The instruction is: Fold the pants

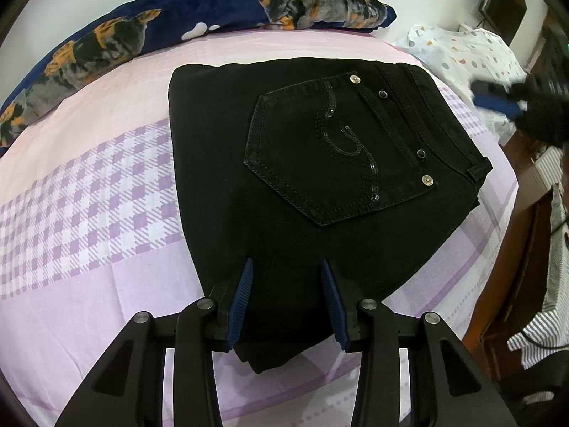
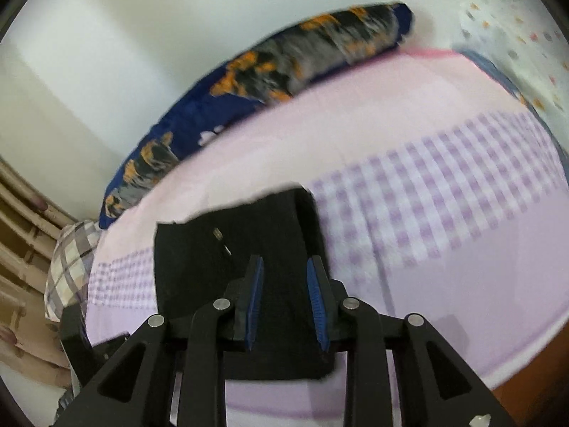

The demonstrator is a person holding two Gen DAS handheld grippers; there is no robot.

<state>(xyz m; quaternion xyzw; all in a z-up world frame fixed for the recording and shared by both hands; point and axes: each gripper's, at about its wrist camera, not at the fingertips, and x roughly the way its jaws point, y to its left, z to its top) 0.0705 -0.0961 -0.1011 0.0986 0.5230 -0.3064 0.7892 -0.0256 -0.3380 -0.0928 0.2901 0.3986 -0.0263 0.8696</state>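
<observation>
Black pants [image 1: 291,163] lie folded into a compact block on the lilac checked bedsheet [image 1: 89,213], back pocket with sequin swirl facing up. My left gripper [image 1: 287,277] is open, its blue pads above the near edge of the pants, holding nothing. My right gripper [image 1: 498,101] shows blurred at the far right of the left wrist view, off the pants. In the right wrist view my right gripper [image 2: 285,277] is open over the black pants [image 2: 213,259], empty.
A navy dog-print pillow [image 1: 106,39] lies along the bed's far edge, also visible in the right wrist view [image 2: 249,71]. A white dotted cloth [image 1: 469,53] sits at the far right corner. A plaid pillow [image 2: 71,259] lies at left. Wooden furniture [image 1: 515,267] stands beside the bed.
</observation>
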